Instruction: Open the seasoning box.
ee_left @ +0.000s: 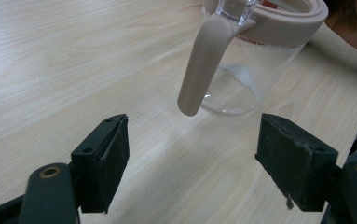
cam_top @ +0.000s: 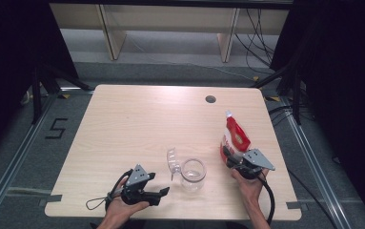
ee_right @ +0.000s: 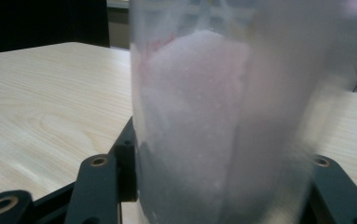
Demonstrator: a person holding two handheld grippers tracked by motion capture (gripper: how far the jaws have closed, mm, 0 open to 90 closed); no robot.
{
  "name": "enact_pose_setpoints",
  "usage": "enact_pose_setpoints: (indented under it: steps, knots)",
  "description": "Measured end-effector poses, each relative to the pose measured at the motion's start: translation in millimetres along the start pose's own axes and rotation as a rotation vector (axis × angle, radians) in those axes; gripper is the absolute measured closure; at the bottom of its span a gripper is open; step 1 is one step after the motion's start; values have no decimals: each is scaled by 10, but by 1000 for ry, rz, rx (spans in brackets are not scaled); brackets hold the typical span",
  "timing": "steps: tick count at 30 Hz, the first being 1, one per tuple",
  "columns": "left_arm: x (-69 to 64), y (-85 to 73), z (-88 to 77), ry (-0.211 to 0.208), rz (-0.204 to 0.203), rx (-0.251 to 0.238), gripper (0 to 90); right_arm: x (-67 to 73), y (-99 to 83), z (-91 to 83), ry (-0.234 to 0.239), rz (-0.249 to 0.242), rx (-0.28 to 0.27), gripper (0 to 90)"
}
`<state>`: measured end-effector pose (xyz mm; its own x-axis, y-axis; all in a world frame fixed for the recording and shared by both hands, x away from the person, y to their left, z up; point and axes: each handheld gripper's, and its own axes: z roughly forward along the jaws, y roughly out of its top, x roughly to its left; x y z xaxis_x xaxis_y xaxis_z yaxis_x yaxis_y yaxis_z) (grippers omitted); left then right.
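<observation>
A clear glass jar (cam_top: 192, 174) stands near the table's front edge, its clear hinged lid (cam_top: 172, 161) tipped up on its left side. In the left gripper view the jar (ee_left: 255, 70) has a beige rim and a beige clasp arm (ee_left: 203, 65) hanging down its near side. My left gripper (cam_top: 161, 193) lies left of the jar, open (ee_left: 190, 158), with nothing between its jaws. My right gripper (cam_top: 231, 159) is shut on the lower part of a red-and-white pouch (cam_top: 236, 136) with a white spout, held tilted right of the jar. Up close the pouch (ee_right: 213, 116) is translucent with white granules inside.
The light wooden table (cam_top: 137, 119) has a round cable hole (cam_top: 210, 99) at the back right. Behind the table stand wooden shelf legs (cam_top: 111, 36) and loose cables (cam_top: 261, 33). A "5" mark (cam_top: 56, 128) is on the floor at left.
</observation>
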<state>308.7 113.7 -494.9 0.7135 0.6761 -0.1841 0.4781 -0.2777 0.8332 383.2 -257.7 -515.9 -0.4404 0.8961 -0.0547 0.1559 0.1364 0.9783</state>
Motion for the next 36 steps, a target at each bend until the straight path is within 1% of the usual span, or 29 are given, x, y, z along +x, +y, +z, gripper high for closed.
enact_pose_setpoints:
  steps: [1,2,3,4,5,6,7,9,10,11,12,13,14,15,17,21,22,23,25,26,27,28,29,30,31,33,34,35,36]
  knots:
    - [1,0,-1,1,1,-2,250,0,0,1,8,2,0,470]
    - [0,2,-5,1,1,-2,250,2,0,0,6,3,-1,471]
    - [-4,1,-7,6,0,-3,250,6,-2,-3,-7,-1,-6,474]
    - [-5,1,-8,7,1,-4,250,22,-6,2,4,8,-15,477]
    - [-9,0,-6,6,-4,-9,250,30,-7,-6,-17,1,-14,479]
    - [-10,0,-6,5,-3,-11,250,37,-2,-17,-15,1,-1,480]
    - [-9,0,-7,5,-3,-11,252,48,-3,-19,-33,-9,-10,481]
    - [-3,2,-7,-2,-2,-11,253,45,-2,-20,-30,-8,-10,482]
    - [-1,4,-8,-3,-2,-8,254,43,1,-24,-18,-4,-7,483]
    - [-2,5,-7,-1,-6,-9,254,47,-1,-21,-20,-3,-16,484]
    - [0,4,-7,-1,-6,-11,255,60,3,-35,-11,1,-3,484]
    - [-3,4,-8,0,-12,-10,255,73,5,-40,-20,-7,-3,485]
    - [-9,2,-8,1,-22,-12,254,91,7,-50,-32,13,-9,485]
    - [-8,2,-9,1,-21,-12,255,85,11,-53,-2,9,-10,487]
    - [-5,2,-9,2,-21,-16,254,112,25,-73,18,18,3,489]
    - [-5,11,-21,11,-16,-8,254,154,44,-86,27,11,13,491]
    - [-4,8,-18,9,-16,-12,254,155,49,-86,32,10,5,491]
    - [-5,8,-18,9,-16,-12,254,161,58,-96,21,8,7,491]
    - [-4,5,-19,10,-16,-13,254,151,74,-102,35,13,2,492]
    - [-4,5,-20,10,-14,-12,254,147,87,-108,34,17,-2,492]
    - [-2,6,-20,9,-12,-13,254,125,102,-119,87,17,8,492]
    - [1,7,-20,9,-8,-13,254,136,115,-133,42,18,8,492]
    - [4,12,-24,10,-3,-7,254,137,124,-141,36,24,-6,493]
    - [3,12,-25,11,-5,-6,254,129,139,-157,41,22,4,493]
    - [4,11,-18,6,-9,-9,254,124,152,-162,49,17,-7,493]
    - [4,11,-16,6,-9,-11,254,129,193,-192,55,7,-6,493]
    - [4,10,-17,7,-10,-10,254,137,210,-197,50,6,-20,493]
    - [5,7,-15,5,-11,-15,253,138,234,-212,65,-2,-9,493]
    - [8,5,-17,6,-13,-16,253,160,247,-227,53,24,-29,494]
